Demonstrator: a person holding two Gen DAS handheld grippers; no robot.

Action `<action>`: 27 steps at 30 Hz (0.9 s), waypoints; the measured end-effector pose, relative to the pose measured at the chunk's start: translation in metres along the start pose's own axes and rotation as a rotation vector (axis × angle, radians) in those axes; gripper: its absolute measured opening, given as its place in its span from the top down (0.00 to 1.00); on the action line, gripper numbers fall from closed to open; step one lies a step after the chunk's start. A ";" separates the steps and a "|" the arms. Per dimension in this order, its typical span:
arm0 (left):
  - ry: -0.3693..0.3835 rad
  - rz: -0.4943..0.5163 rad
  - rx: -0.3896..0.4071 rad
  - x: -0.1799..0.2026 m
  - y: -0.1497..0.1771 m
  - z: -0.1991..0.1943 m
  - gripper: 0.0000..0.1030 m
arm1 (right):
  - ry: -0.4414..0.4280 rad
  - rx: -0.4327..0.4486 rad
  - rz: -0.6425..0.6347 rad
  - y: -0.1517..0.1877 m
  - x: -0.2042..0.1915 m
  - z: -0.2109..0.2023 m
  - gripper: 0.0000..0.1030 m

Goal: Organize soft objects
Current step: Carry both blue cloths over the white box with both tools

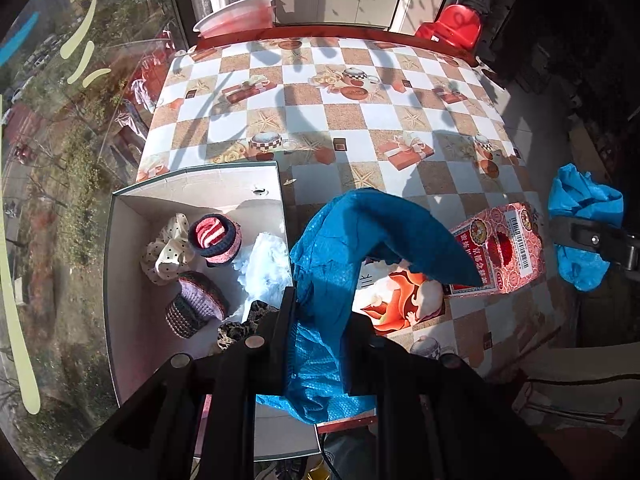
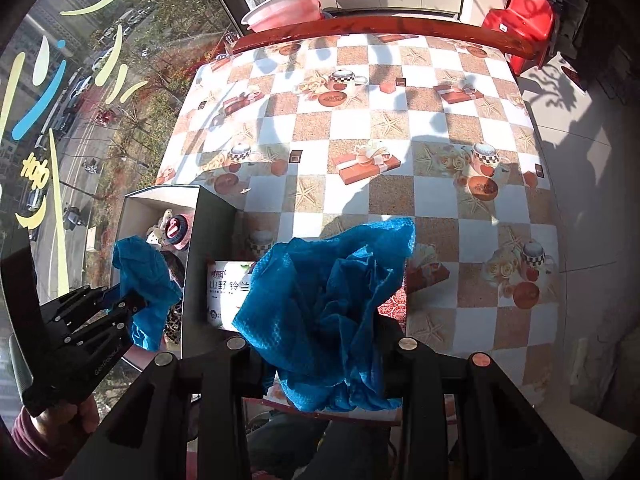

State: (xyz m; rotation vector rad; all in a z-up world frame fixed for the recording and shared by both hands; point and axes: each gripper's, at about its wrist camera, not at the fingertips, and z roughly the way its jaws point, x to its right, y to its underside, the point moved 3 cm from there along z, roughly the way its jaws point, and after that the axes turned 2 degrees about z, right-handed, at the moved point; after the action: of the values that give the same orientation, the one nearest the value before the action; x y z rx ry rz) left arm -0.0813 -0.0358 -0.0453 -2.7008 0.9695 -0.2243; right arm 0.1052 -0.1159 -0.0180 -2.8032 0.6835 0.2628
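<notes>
My left hand-held gripper [image 1: 320,320] and right hand-held gripper [image 2: 320,344] each clamp a blue cloth [image 1: 344,248]; I'd lower the left one well inside the box [image 1: 120,280] at lower left before releasing.

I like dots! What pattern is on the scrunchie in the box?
Cream scrunchie with black polka dots, clearest in the left wrist view.

Two crumpled blue textured cloths [image 1: 340,248] [image 2: 328,304], each hanging lifted. Polka-dot scrunchie [image 1: 168,248] and two knitted bands [image 1: 216,236] lie in white box [image 1: 132,320].
</notes>
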 end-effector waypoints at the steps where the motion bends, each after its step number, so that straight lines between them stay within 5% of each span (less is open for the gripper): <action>1: -0.001 -0.008 0.002 -0.003 0.003 -0.002 0.82 | -0.006 -0.006 -0.012 0.002 -0.007 0.001 0.64; 27: -0.056 -0.220 0.010 -0.067 0.065 -0.019 0.82 | -0.065 -0.157 -0.270 0.037 -0.116 0.042 0.64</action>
State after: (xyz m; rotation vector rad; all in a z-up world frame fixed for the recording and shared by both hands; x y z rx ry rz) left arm -0.1758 -0.0452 -0.0500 -2.7866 0.6534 -0.1940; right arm -0.0187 -0.0862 -0.0380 -2.9764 0.2754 0.3687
